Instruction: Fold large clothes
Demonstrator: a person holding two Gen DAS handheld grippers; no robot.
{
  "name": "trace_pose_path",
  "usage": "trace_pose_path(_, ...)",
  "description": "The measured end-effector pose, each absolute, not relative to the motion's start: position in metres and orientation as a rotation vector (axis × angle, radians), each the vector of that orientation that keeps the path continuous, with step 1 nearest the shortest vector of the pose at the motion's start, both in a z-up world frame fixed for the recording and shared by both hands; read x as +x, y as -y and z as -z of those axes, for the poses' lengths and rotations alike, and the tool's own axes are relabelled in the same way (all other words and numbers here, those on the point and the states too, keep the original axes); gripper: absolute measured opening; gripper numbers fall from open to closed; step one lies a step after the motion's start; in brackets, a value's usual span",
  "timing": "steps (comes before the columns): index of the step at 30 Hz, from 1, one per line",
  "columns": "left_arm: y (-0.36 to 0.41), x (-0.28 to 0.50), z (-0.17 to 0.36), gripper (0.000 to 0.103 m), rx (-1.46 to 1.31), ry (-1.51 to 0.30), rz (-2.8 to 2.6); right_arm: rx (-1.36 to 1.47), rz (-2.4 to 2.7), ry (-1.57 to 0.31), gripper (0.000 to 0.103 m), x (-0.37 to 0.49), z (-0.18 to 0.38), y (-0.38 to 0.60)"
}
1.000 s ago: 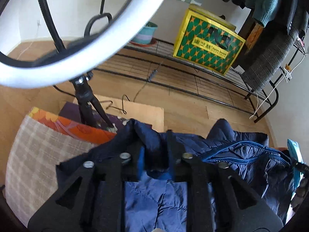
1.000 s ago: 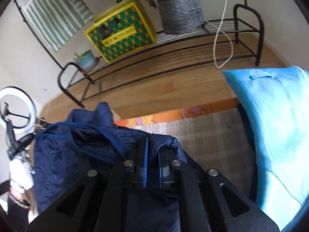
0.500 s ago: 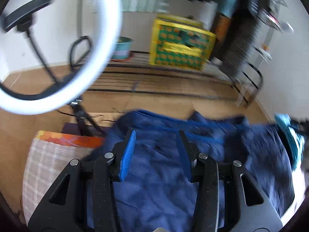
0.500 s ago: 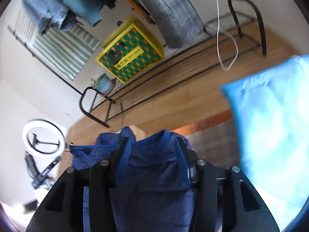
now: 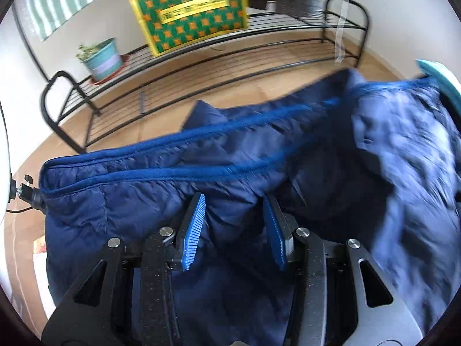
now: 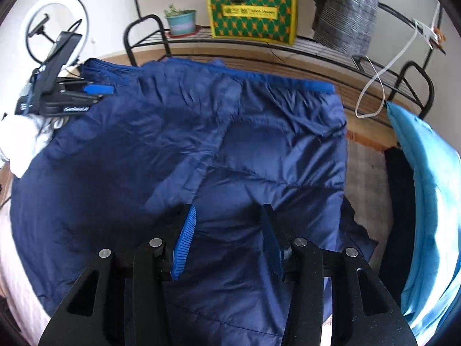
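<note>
A navy quilted jacket [image 6: 201, 144] lies spread across a checked mat [image 6: 366, 173], beneath the left gripper [image 5: 234, 227] and right gripper [image 6: 227, 236], both spread wide and empty, its blue-trimmed far edge facing bare wood floor [image 5: 259, 80]; readable lettering appears nowhere.

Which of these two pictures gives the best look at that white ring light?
The right wrist view: the whole ring light shows on its stand, left of the navy jacket. The left wrist view catches only a white sliver at its left edge.

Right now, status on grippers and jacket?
Left gripper open, right gripper open. Navy jacket spread flat, unheld. Light-blue garment beside it, right.
</note>
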State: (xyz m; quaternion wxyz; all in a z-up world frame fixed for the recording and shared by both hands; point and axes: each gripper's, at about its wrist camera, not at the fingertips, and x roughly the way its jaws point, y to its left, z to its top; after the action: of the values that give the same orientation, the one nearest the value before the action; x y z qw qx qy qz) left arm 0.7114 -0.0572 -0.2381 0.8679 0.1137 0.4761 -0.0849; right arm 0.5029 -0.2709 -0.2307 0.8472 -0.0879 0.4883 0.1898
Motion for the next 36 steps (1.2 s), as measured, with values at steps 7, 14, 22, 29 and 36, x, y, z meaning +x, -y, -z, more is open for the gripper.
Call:
trace_pose_path(7, 0.016, 0.729, 0.231, 0.044, 0.113, -0.876, -0.034, -0.165, -0.359, -1.033, 0.044, 0.498, 0.237, 0.294)
trace_pose_path(14, -0.009, 0.674, 0.171, 0.044, 0.133, -0.797, 0.026, 0.039, -0.284, -0.979, 0.048, 0.477, 0.206, 0.347)
trace_pose_path(22, -0.020, 0.573, 0.162, 0.044, 0.135, -0.829, 0.149, 0.315, -0.248, -1.050, 0.071, 0.426, 0.220, 0.390)
trace_pose_path(29, 0.045, 0.551, 0.180, 0.044, 0.179, -0.834, 0.274, 0.472, -0.349, -1.101, 0.073, 0.402, 0.254, 0.385)
trace_pose_path(36, 0.100, 0.543, 0.232, 0.045, 0.409, -0.824, 0.308, 0.547, -0.479, -1.098, 0.012, 0.406, 0.256, 0.367)
